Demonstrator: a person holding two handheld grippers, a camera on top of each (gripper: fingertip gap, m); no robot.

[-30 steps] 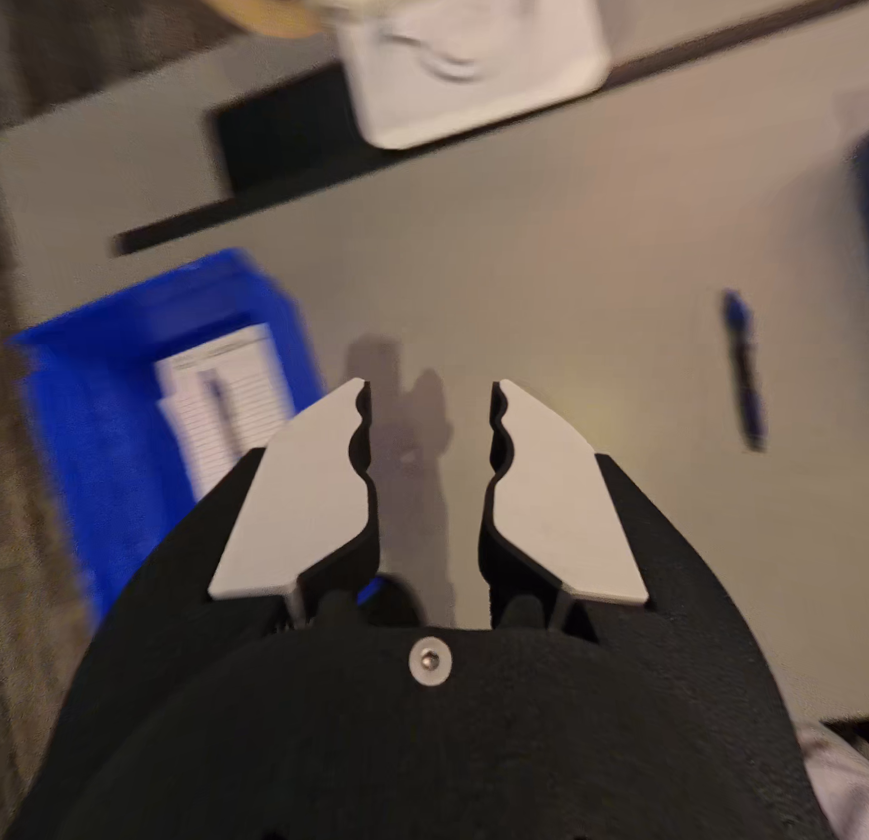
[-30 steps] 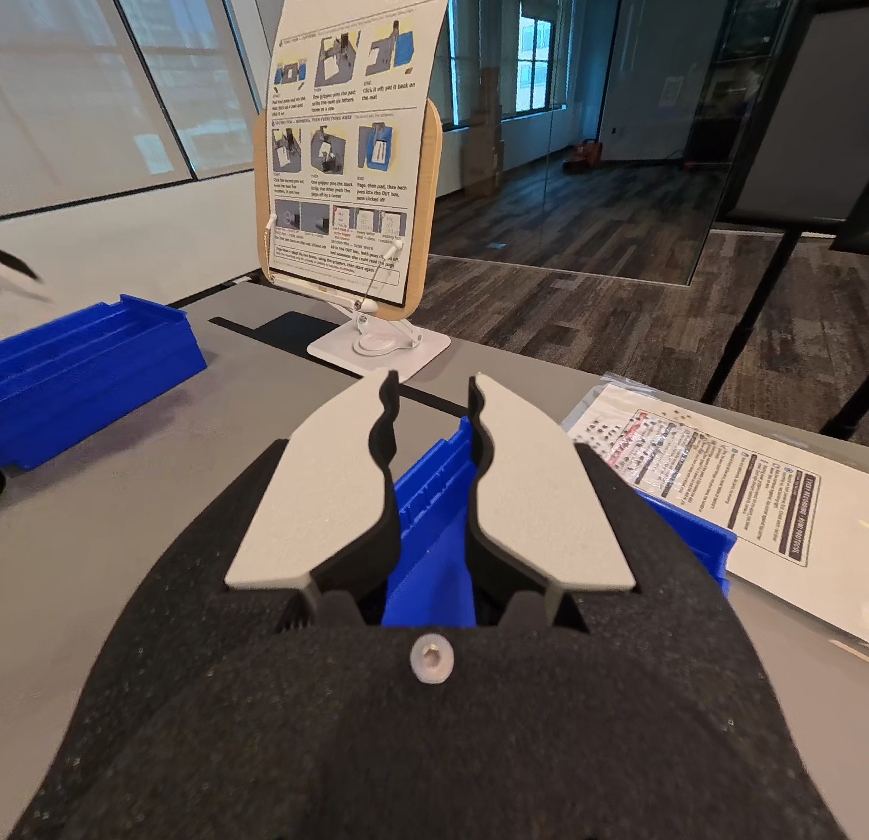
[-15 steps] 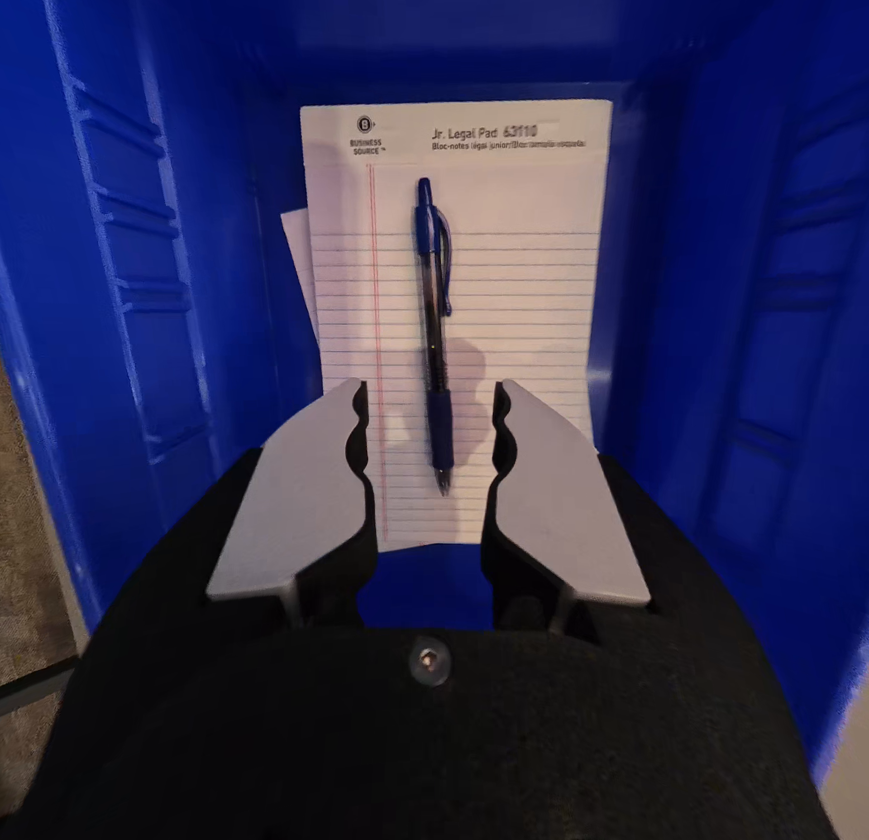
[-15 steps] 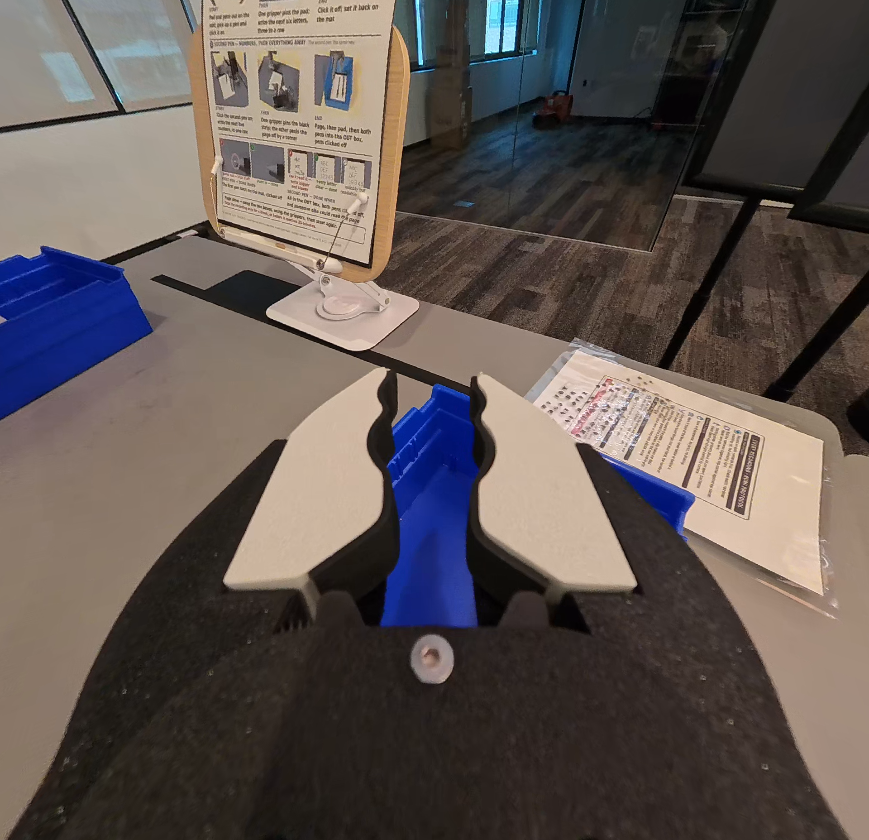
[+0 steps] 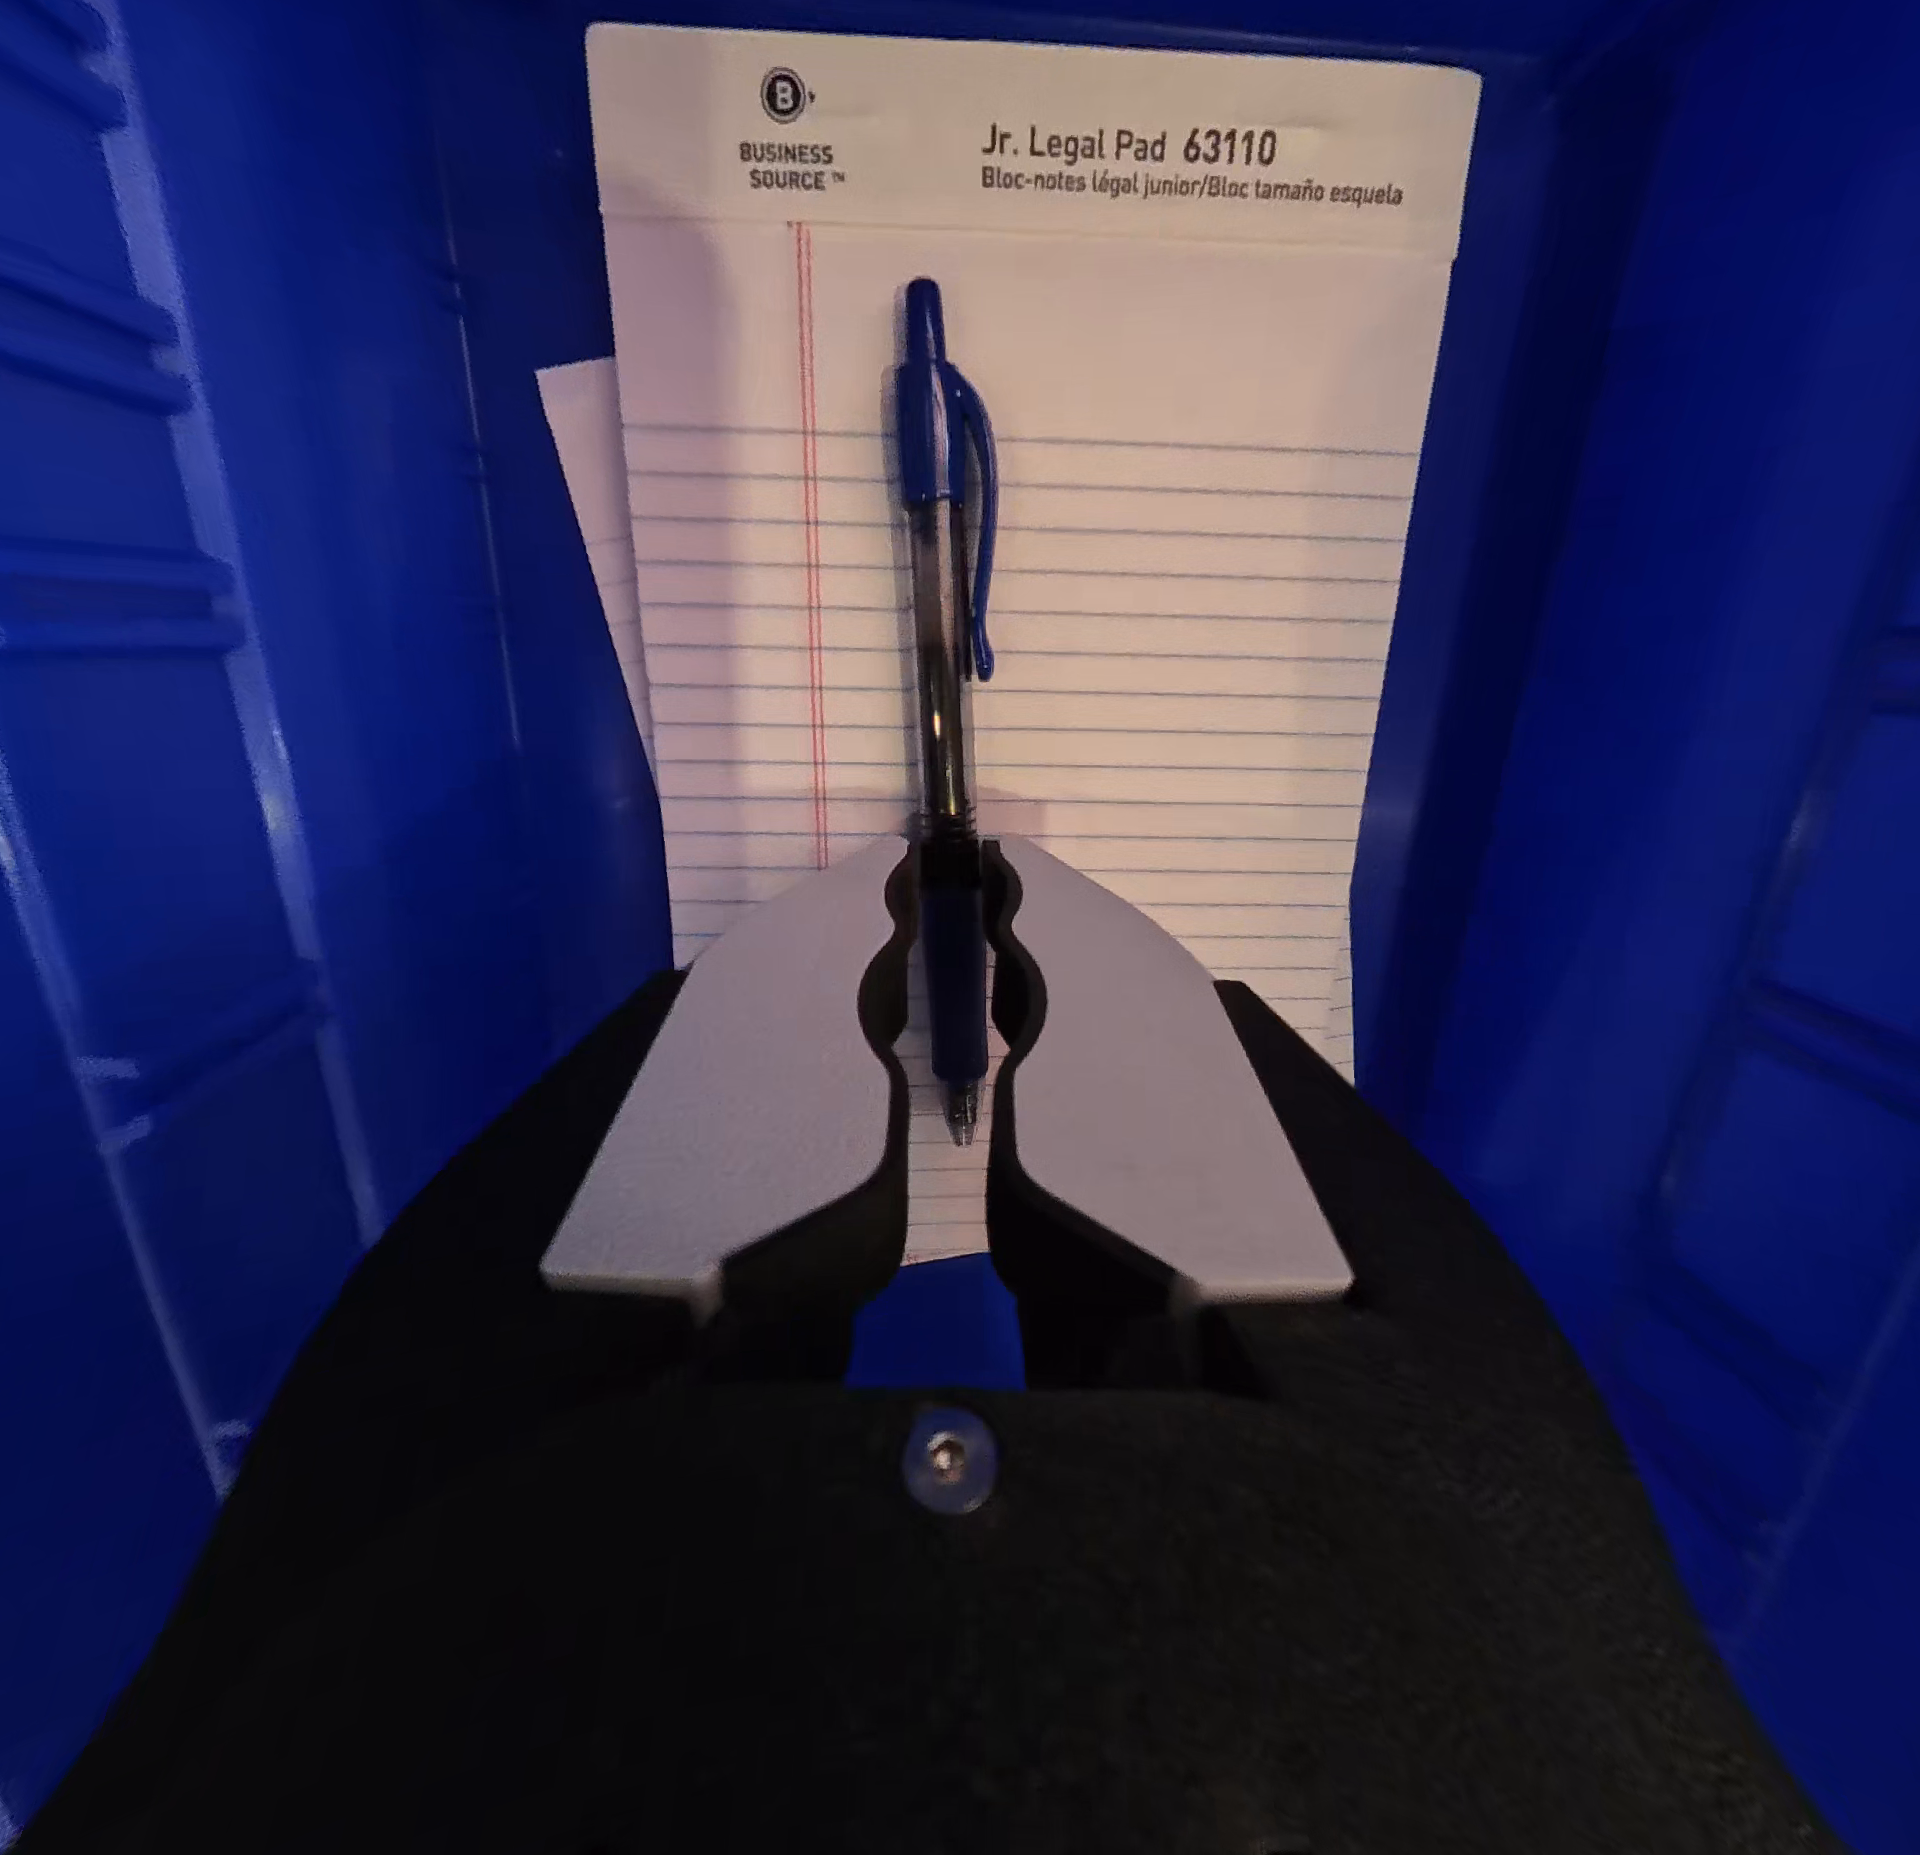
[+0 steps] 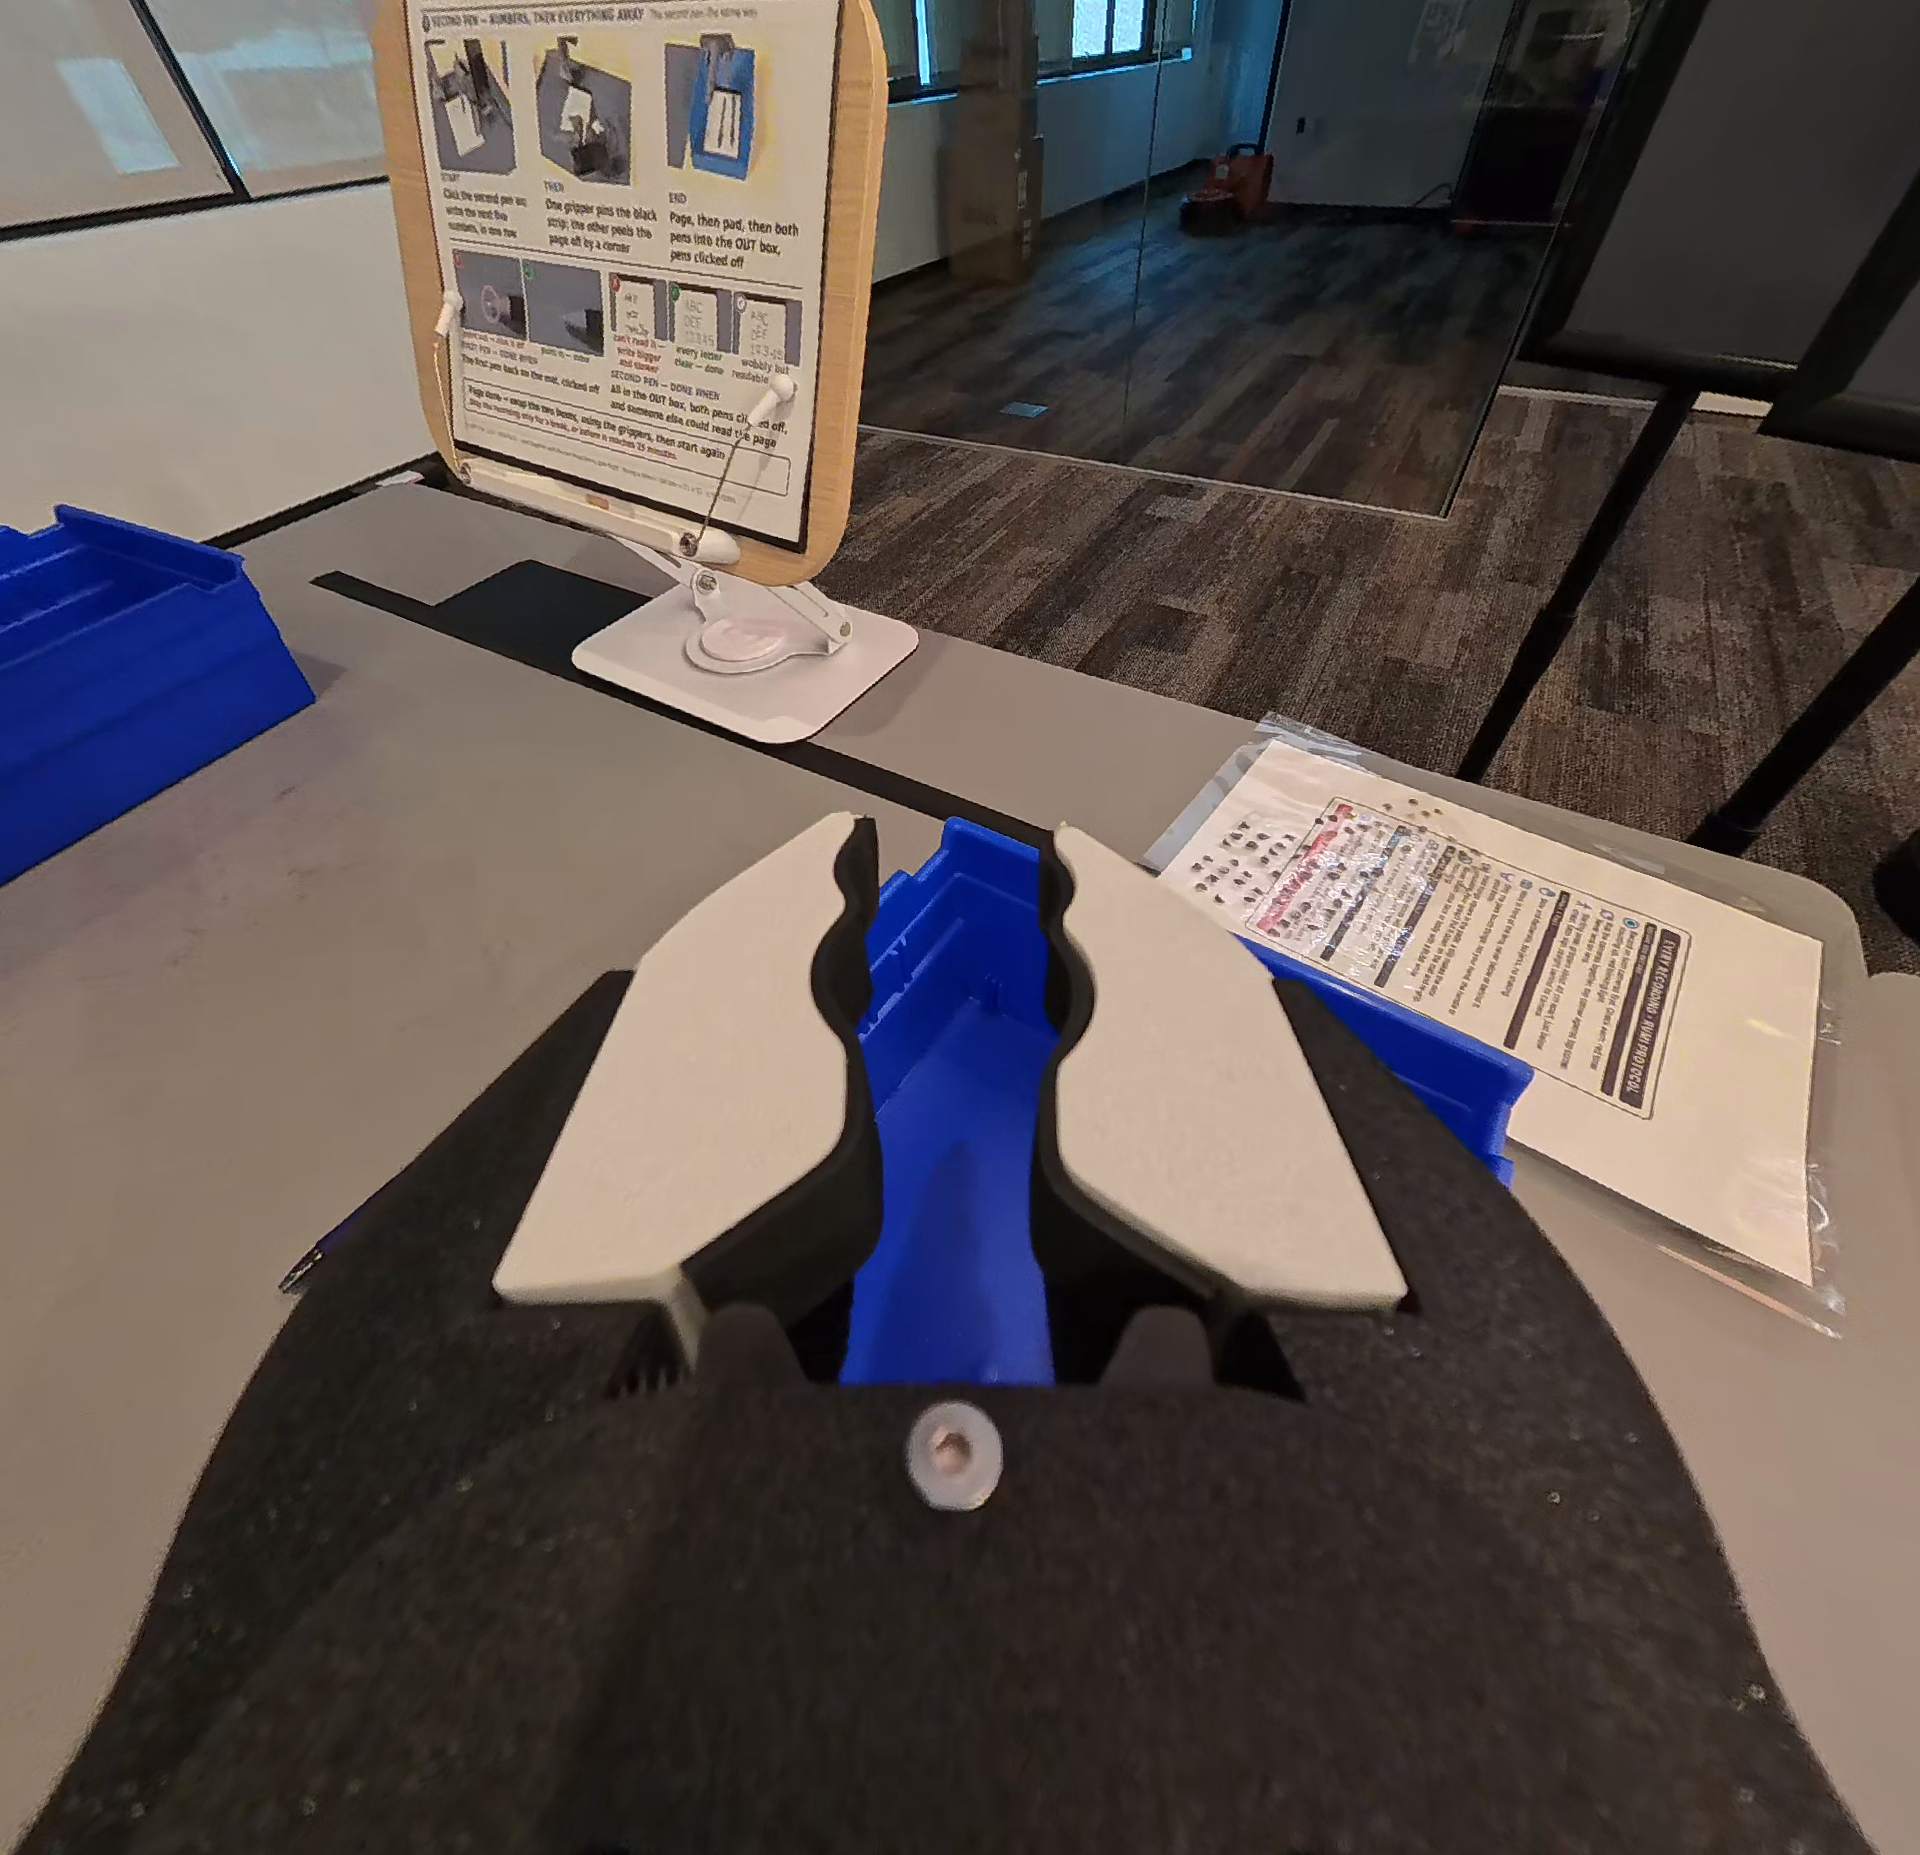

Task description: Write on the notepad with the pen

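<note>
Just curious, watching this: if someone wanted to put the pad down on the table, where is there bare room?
The grey table is bare between the left blue bin, the white stand and the right hand-held gripper. The right side is crowded: another blue bin and a bagged sheet.

I count two tongs of mine, the left gripper point(image 5: 948, 855) and the right gripper point(image 6: 956, 834). One notepad point(image 5: 1143, 600), with one loose sheet point(image 5: 587, 517) poking out behind it. Two pens: one pen point(image 5: 940, 600) on the pad, one pen tip point(image 6: 312, 1265) on the table point(image 6: 416, 922). Two blue bins there, one bin point(image 6: 125, 652) at left and one bin point(image 6: 945, 974) ahead. One stand point(image 6: 644, 247), one bagged sheet point(image 6: 1538, 984).
</note>
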